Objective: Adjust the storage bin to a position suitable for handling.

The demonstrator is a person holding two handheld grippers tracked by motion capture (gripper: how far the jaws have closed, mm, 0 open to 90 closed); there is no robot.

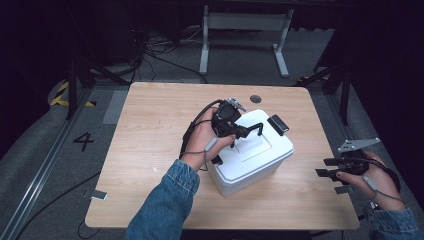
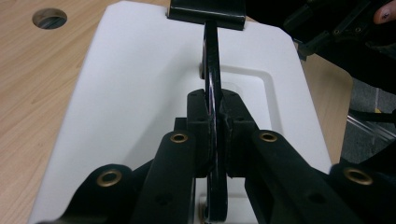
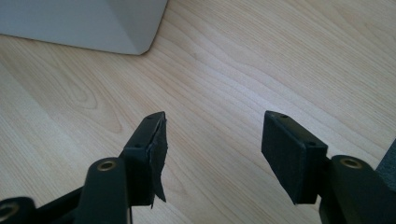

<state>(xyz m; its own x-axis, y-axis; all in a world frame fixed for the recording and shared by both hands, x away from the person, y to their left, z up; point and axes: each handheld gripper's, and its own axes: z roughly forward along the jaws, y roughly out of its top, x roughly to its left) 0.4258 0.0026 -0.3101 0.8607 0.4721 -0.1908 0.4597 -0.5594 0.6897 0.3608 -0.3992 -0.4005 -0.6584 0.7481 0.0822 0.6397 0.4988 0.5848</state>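
A white box (image 1: 260,162) with a flat lid (image 2: 140,84) stands on the wooden table (image 1: 160,125), right of centre. A thin black handle (image 1: 256,125) arches up from the recess in the lid. My left gripper (image 1: 239,133) is over the lid's near side. In the left gripper view its pads (image 2: 233,126) press on both sides of the handle (image 2: 211,60), so my left gripper (image 2: 215,109) is shut on it. A black clasp (image 1: 278,124) sits at the lid's far edge. My right gripper (image 1: 325,169) is open at the table's right edge, and nothing lies between its jaws (image 3: 212,140).
A round cable hole (image 1: 255,99) is in the table behind the box. The box's corner (image 3: 93,23) lies well ahead of my right gripper, with bare wood between. A metal stand (image 1: 245,30) and cables are on the floor beyond the table.
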